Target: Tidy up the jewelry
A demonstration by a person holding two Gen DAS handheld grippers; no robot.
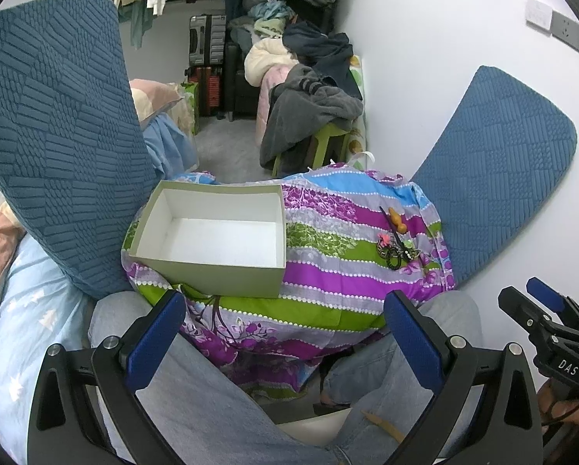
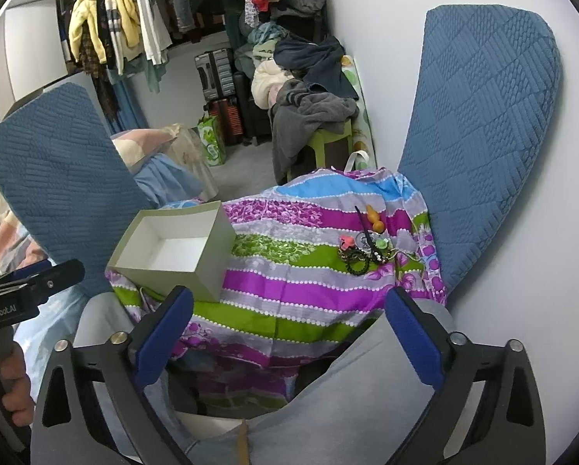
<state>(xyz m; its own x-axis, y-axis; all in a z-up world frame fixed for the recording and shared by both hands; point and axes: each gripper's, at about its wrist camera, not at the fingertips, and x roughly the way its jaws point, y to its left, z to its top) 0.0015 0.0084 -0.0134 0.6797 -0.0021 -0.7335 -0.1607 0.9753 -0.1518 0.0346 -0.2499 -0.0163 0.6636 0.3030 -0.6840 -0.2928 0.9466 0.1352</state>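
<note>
A heap of jewelry (image 1: 397,250) (image 2: 363,250) lies on the right part of a striped purple, green and blue cloth (image 1: 328,255) (image 2: 289,271): dark beaded bands, a pink piece, a black stick and an orange wooden piece (image 1: 398,221) (image 2: 375,217). An empty pale green box (image 1: 211,267) (image 2: 208,275) with a white inside stands on the cloth's left part. My left gripper (image 1: 285,333) hovers open above the person's knees, nothing between its blue pads. My right gripper (image 2: 287,335) is open too, with nothing in it, short of the cloth.
Two blue quilted cushions (image 1: 56,135) (image 2: 479,135) stand at either side of the cloth. A white wall (image 2: 502,329) runs along the right. Beyond are a green stool with heaped clothes (image 1: 312,108), suitcases (image 1: 208,42) and hanging garments. The person's jeans-clad legs (image 1: 211,407) sit below the grippers.
</note>
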